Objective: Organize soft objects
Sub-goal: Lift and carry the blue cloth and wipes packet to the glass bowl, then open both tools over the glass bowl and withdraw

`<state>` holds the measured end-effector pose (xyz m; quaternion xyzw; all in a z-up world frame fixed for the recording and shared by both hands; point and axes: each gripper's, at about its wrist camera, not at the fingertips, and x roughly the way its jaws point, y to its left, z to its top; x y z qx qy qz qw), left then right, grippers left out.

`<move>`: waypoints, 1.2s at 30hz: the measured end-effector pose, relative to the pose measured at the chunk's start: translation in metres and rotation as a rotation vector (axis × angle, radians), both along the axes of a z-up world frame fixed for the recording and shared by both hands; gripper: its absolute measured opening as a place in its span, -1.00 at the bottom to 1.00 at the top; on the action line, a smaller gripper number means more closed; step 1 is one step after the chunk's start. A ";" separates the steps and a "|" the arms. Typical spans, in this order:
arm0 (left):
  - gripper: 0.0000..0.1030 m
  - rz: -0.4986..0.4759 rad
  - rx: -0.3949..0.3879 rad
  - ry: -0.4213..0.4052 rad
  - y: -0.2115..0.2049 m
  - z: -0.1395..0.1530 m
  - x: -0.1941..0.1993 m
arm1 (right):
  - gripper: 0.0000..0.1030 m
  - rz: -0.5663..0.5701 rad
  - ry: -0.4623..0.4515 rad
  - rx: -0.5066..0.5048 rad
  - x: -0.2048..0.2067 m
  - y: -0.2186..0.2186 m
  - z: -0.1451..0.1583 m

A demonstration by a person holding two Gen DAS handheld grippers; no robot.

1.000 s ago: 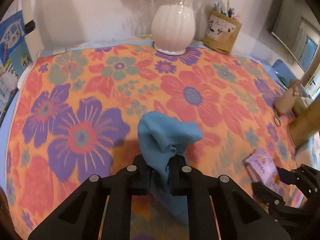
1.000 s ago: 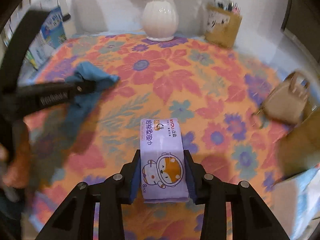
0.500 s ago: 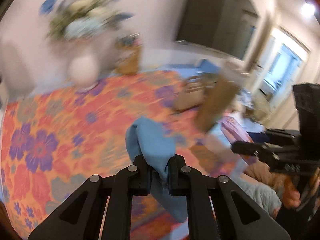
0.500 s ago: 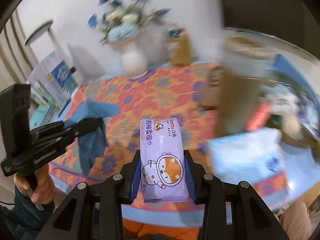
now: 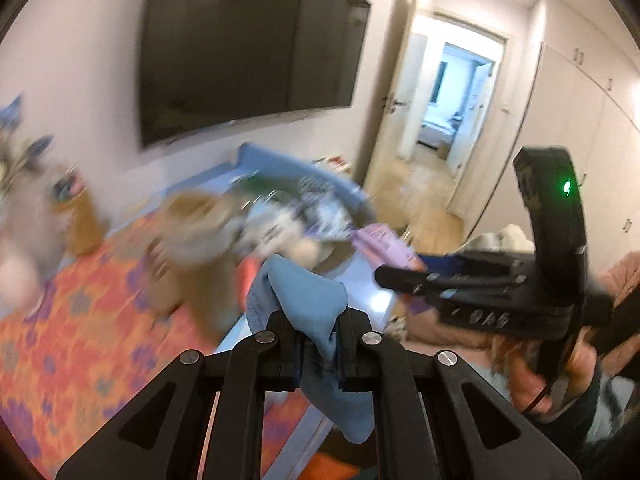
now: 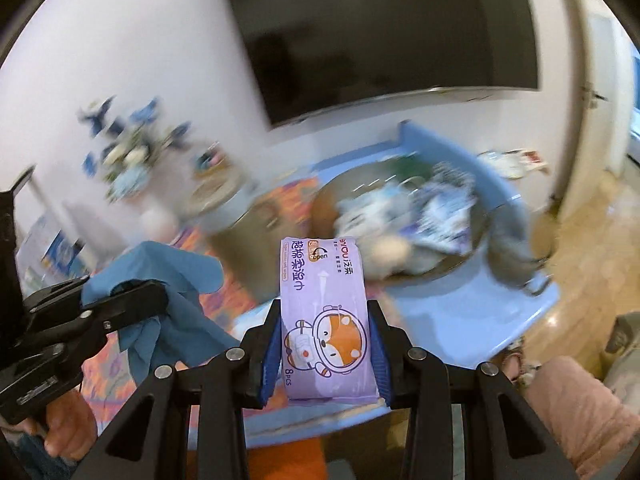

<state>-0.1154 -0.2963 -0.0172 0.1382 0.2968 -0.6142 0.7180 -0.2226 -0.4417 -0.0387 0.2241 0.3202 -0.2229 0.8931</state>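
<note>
A blue cloth hangs bunched between the jaws of my left gripper, which is shut on it in the air over the table's edge. In the right wrist view the blue cloth dangles at the left from the left gripper. My right gripper is shut on a purple pack of wipes with a cartoon fox. That purple pack also shows in the left wrist view, held out by the right gripper. Ahead, blurred, stands a round basket heaped with soft items.
The floral tablecloth lies to the left, with a blurred vase of flowers and a pen box at the back. The basket rests on a blue chair. A large dark screen hangs on the wall. A doorway opens at the right.
Both grippers have lifted off the floral table and swung right toward the blue chair and basket, each keeping its hold. The vase has slid to the left of both views.
</note>
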 end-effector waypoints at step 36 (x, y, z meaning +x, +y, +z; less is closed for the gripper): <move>0.66 0.361 -0.159 -0.249 0.004 0.073 0.041 | 0.14 -0.109 -0.088 -0.080 0.031 -0.047 0.030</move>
